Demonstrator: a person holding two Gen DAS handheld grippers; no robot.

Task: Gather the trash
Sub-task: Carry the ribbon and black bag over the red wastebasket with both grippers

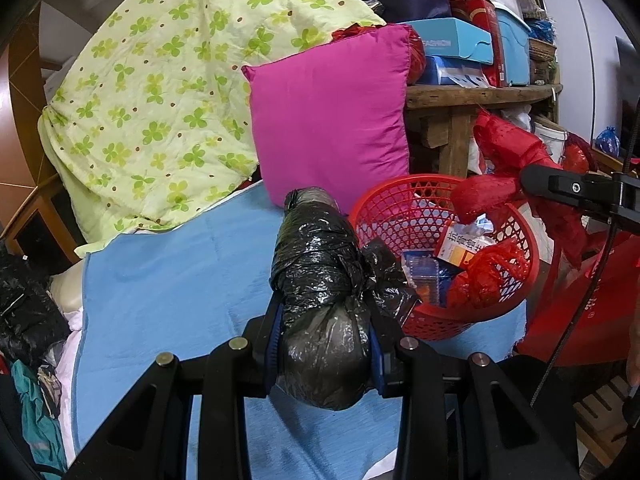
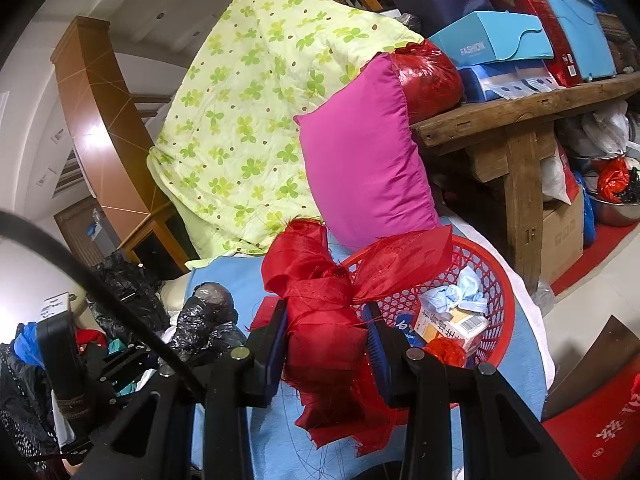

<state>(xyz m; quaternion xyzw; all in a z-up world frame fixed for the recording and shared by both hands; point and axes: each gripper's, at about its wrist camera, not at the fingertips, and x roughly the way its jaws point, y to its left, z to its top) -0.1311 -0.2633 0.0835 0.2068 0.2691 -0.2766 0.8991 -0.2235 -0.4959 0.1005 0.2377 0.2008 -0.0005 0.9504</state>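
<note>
We hold a black bag bundle tight in our left claw, just beside the red basket, which sits on the blue cloth near its right edge. Our right claw grips a red cloth bundle by the basket rim. We should bring each bundle over the middle of the basket before we let go.

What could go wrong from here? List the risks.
1. The red bundle has loose, frayed tails that could snag on the basket rim instead of dropping in.
2. The basket already holds boxes and wrappers, so the bulky black bundle may perch on top and roll off.
3. Both grippers close in on the same basket and could collide.
</note>
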